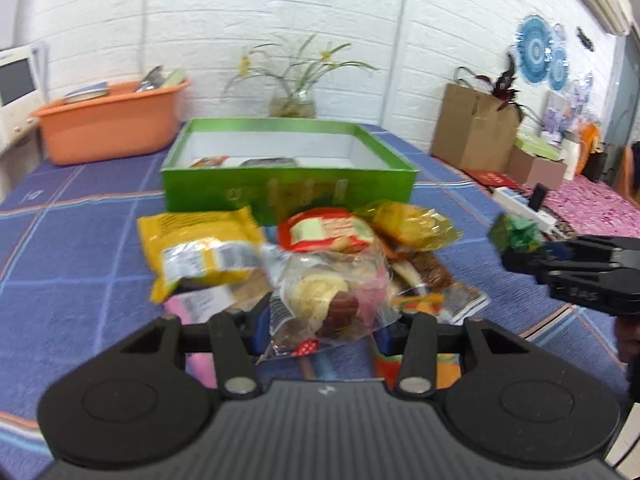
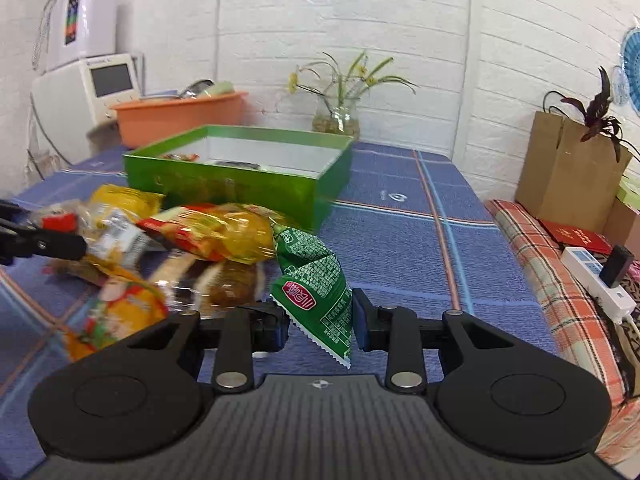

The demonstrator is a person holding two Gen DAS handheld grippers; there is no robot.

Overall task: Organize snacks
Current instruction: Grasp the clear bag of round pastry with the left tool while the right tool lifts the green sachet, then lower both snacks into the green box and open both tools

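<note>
A green box (image 1: 288,190) stands open on the blue tablecloth with a few packets inside; it also shows in the right wrist view (image 2: 240,184). A pile of snack packets (image 1: 304,248) lies in front of it. My left gripper (image 1: 320,332) is shut on a clear bag of cookies (image 1: 328,300) lifted over the pile. My right gripper (image 2: 320,320) is shut on a green snack packet (image 2: 316,284), held right of the pile (image 2: 180,248). The right gripper with the green packet (image 1: 516,236) also appears at the right of the left wrist view.
An orange basin (image 1: 112,124) with utensils sits at the back left. A glass vase with a plant (image 1: 294,100) stands behind the box. Brown paper bags (image 2: 568,176), a power strip (image 2: 600,280) and red booklets lie on the right side.
</note>
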